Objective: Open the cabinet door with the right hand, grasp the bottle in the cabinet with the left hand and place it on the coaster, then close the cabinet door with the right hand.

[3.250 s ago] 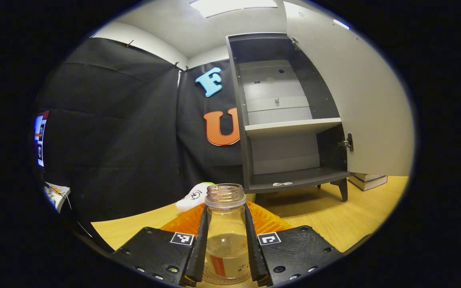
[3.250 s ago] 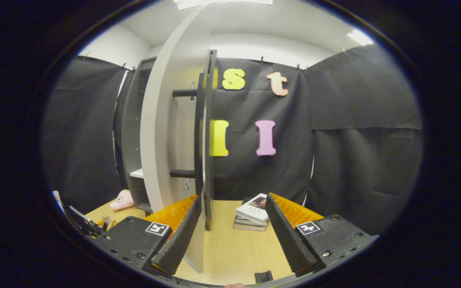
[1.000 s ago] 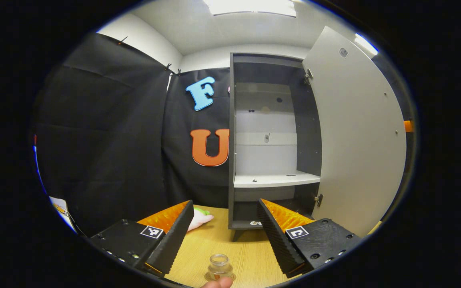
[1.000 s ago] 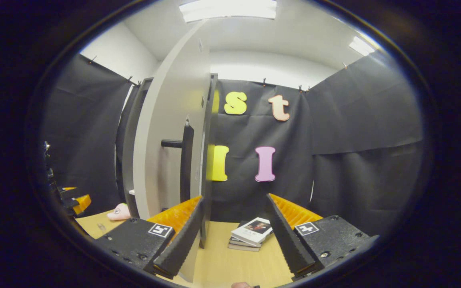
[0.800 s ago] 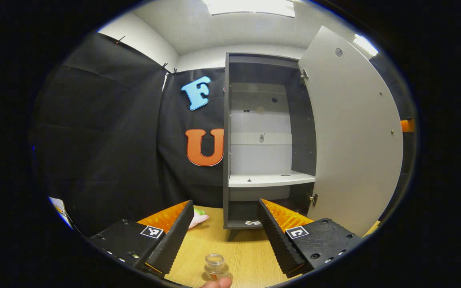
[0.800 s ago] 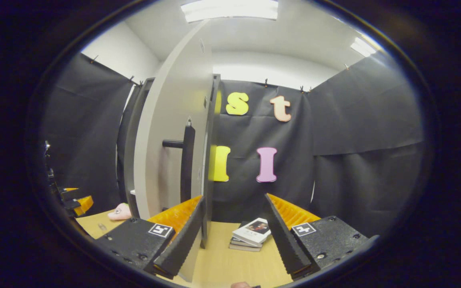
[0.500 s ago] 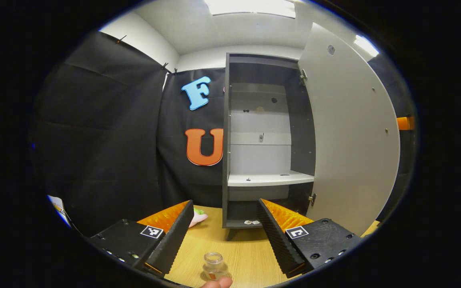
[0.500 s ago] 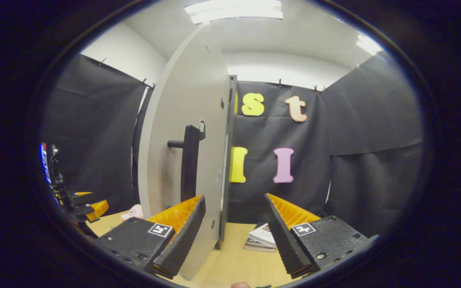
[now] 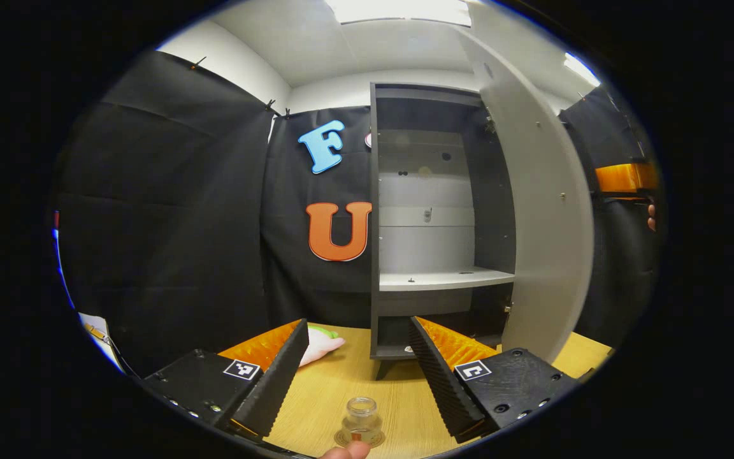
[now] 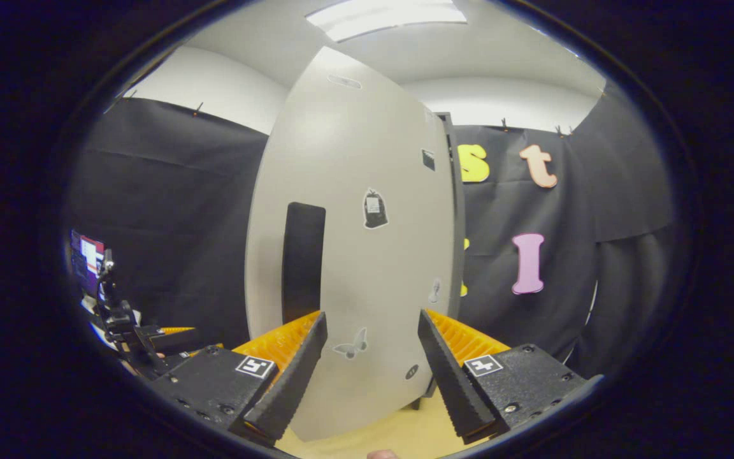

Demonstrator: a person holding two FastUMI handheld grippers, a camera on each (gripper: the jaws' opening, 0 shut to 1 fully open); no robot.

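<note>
Both claws gape; bottle [image 9: 362, 419] sits on coaster [image 9: 341, 438]

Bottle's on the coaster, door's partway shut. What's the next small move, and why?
Probably press the right hand-held gripper, which is open, against the door to swing it shut: the cabinet gapes, while the bottle stands on the coaster, free of the open left hand-held gripper.

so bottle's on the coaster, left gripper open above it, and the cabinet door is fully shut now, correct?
Not quite: the cabinet door is only partly swung in. The left gripper view shows the shelves behind it exposed. The rest holds: the bottle stands on the coaster, and the left gripper is open over it.
</note>
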